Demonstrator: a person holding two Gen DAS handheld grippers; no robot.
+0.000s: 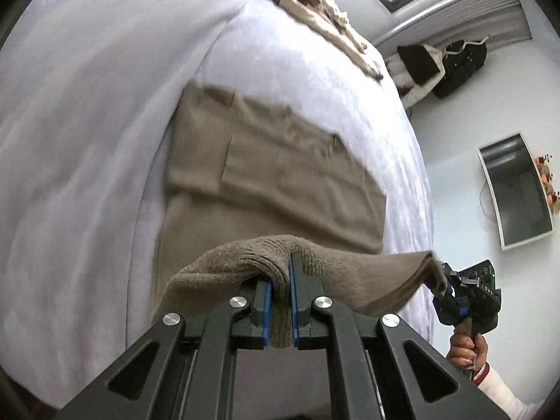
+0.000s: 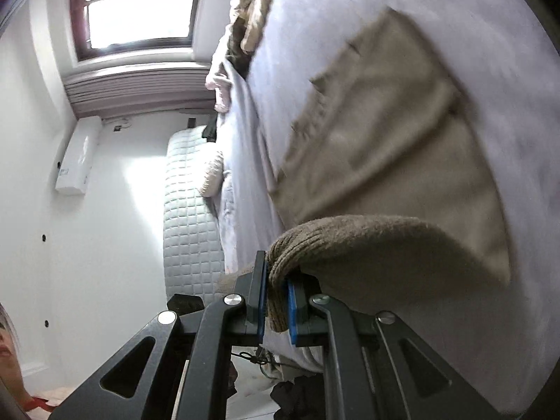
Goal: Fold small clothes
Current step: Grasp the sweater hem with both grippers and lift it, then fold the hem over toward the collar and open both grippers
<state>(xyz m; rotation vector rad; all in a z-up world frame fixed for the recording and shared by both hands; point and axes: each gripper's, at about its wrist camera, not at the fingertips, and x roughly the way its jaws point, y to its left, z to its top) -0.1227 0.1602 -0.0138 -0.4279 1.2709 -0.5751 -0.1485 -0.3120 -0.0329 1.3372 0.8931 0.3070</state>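
Observation:
A tan knit garment (image 1: 273,175) lies spread on the white bed (image 1: 87,140), with its sleeves folded in across the body. My left gripper (image 1: 280,301) is shut on the ribbed hem and lifts it off the bed. My right gripper (image 1: 446,285) shows at the right of the left wrist view, shut on the other hem corner. In the right wrist view, the right gripper (image 2: 276,301) pinches the ribbed hem, and the garment (image 2: 385,147) stretches away over the bed (image 2: 455,0). The hem edge hangs raised between both grippers.
A pile of tan and brown clothes (image 1: 325,17) lies at the far end of the bed, and also shows in the right wrist view (image 2: 248,17). A quilted headboard (image 2: 190,210) and a window (image 2: 140,3) are at the left. A wall screen (image 1: 518,192) and hanging bags (image 1: 444,66) are on the right wall.

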